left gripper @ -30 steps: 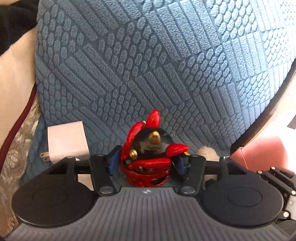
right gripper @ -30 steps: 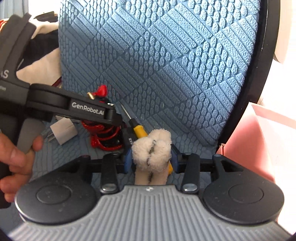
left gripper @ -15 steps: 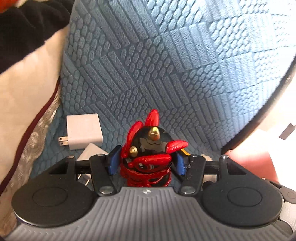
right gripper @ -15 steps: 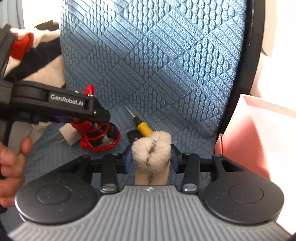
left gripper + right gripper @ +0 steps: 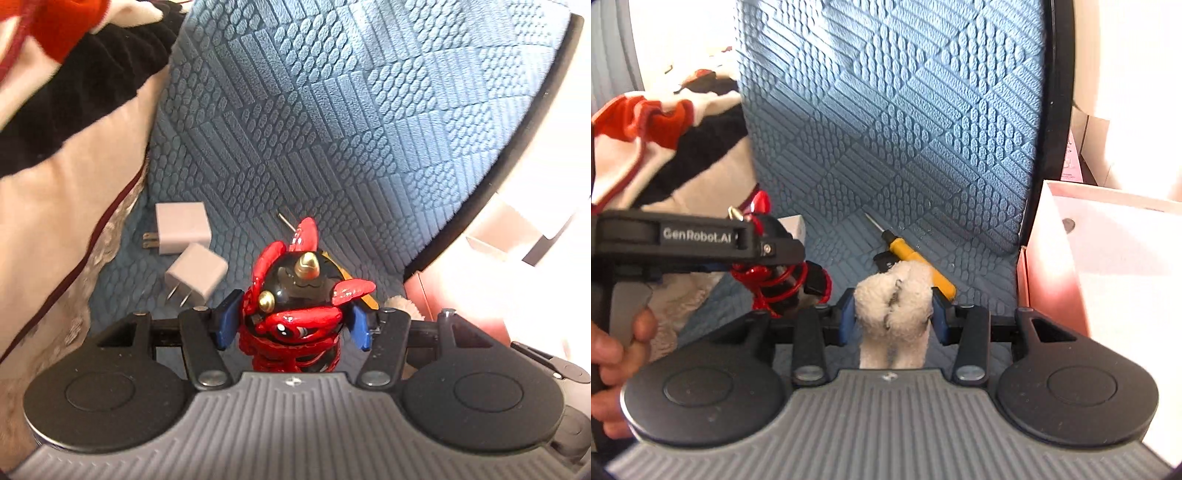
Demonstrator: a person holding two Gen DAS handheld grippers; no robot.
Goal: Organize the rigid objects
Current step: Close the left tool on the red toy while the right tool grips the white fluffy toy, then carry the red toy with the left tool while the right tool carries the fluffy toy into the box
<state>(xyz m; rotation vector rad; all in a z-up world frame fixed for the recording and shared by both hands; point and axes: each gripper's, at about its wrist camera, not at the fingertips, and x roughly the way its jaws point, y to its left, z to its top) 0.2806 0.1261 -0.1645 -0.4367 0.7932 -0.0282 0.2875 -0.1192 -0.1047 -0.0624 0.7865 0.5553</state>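
Left wrist view, from left. A pillow (image 5: 62,206) and dark-and-red cloth (image 5: 74,62) fill the left edge, blurred and cut off by the frame. Two chargers (image 5: 183,227) lie on the blue cushion (image 5: 332,129), the nearer one smeared. The left gripper (image 5: 293,323) is clamped on a red toy (image 5: 295,314), its blue pads pressing both sides; the toy's base is hidden behind the gripper body. A screwdriver (image 5: 284,220) shows only its tip behind the toy. At far right the view is overexposed.

Right wrist view, from left. A hand (image 5: 613,365) grips the left gripper's handle, partly out of frame; the toy hangs in that gripper, half hidden by its arm. At centre the right gripper (image 5: 894,314) is closed on a fleecy cream thing (image 5: 894,306), whose identity cannot be made out. The screwdriver lies on the cushion beyond it, its handle end covered. A pink box (image 5: 1100,266) stands at right, its interior washed out.
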